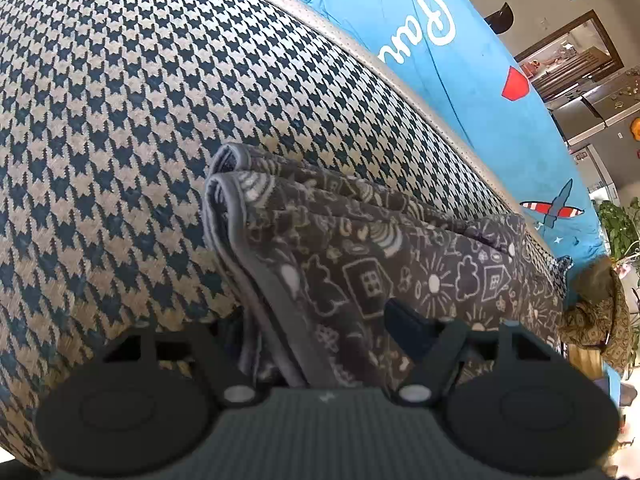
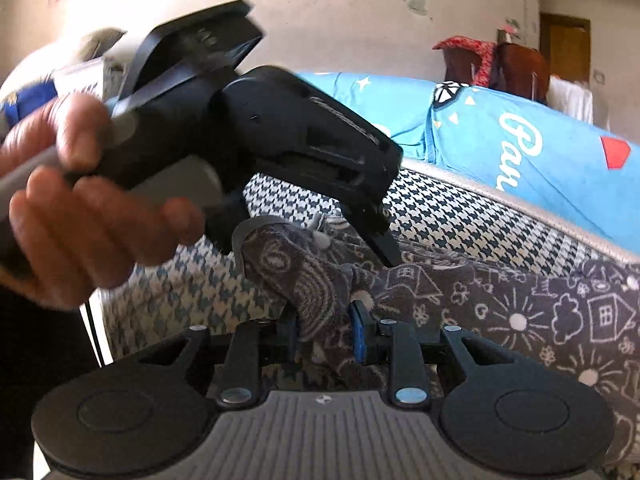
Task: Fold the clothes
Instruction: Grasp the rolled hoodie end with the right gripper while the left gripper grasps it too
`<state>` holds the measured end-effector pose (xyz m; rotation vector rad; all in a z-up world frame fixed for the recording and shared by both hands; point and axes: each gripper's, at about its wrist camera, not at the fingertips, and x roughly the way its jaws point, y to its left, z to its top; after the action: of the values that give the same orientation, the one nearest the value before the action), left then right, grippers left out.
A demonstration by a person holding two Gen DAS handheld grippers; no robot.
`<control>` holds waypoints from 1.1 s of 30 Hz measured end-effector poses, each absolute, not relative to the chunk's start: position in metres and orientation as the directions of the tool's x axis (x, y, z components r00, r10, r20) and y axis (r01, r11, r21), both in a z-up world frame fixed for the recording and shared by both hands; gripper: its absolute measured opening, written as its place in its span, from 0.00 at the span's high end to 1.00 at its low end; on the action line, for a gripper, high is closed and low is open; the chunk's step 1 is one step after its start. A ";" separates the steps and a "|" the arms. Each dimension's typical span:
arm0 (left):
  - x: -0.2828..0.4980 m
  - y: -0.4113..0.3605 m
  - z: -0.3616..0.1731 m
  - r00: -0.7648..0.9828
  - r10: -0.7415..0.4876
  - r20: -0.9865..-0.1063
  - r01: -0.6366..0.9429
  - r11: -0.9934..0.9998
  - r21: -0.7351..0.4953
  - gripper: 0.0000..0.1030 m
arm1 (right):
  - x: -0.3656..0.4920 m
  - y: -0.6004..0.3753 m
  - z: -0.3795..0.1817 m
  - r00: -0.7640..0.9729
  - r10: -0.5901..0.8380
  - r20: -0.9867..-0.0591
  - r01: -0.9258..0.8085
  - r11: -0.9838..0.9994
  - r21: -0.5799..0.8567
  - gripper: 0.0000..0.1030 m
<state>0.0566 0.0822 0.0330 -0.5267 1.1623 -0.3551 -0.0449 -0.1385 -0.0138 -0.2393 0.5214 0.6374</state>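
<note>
The grey patterned cloth (image 1: pixel 360 264) lies on the houndstooth cushion (image 1: pixel 120 120), already doubled so that two bound edges (image 1: pixel 224 184) sit one above the other at its far corner; this suggests that a fold is being made and the layers are kept together so they do not slide apart. In the right wrist view the right gripper (image 2: pixel 326 332) is closed on a bunched corner of this cloth: the fabric stands up between the blue pads (image 2: pixel 360 336) and is squeezed narrow there, so the grip is real and not only a touch. The corner is lifted a little off the cushion, probably to carry it over the rest of the cloth. The left gripper (image 2: pixel 384 248), held in the person's hand (image 2: pixel 80 200), comes down steeply from the left of that view and its dark tip reaches the cloth just beside the held corner. In the left wrist view the cloth passes between its fingers (image 1: pixel 408 328), but the pad on the other side is hidden under the fabric, so I cannot tell if it pinches the cloth or stands loose around it. Two grips close together would keep the edge straight. Behind the cushion a blue sheet (image 1: pixel 460 92) covers the furniture, apart from the work.
</note>
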 end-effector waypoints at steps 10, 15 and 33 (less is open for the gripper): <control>0.057 0.082 0.039 0.371 -0.538 -0.757 0.002 0.816 -0.578 0.34 | -0.060 -0.124 -0.024 0.700 0.487 -0.523 -0.657 0.726 -0.203 0.41; 0.061 0.074 0.038 0.365 -0.533 -0.763 -0.006 0.818 -0.575 0.34 | -0.064 -0.112 -0.036 0.746 0.455 -0.487 -0.637 0.701 -0.321 0.35; 0.096 0.077 0.012 0.352 -0.469 -0.810 -0.094 0.843 -0.530 0.20 | -0.048 -0.111 -0.049 0.805 0.396 -0.442 -0.570 0.722 -0.392 0.74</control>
<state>0.0958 0.0767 0.0121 -0.5469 1.2010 -0.2589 -0.0475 -0.1113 -0.0487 -0.5417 0.3412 0.5453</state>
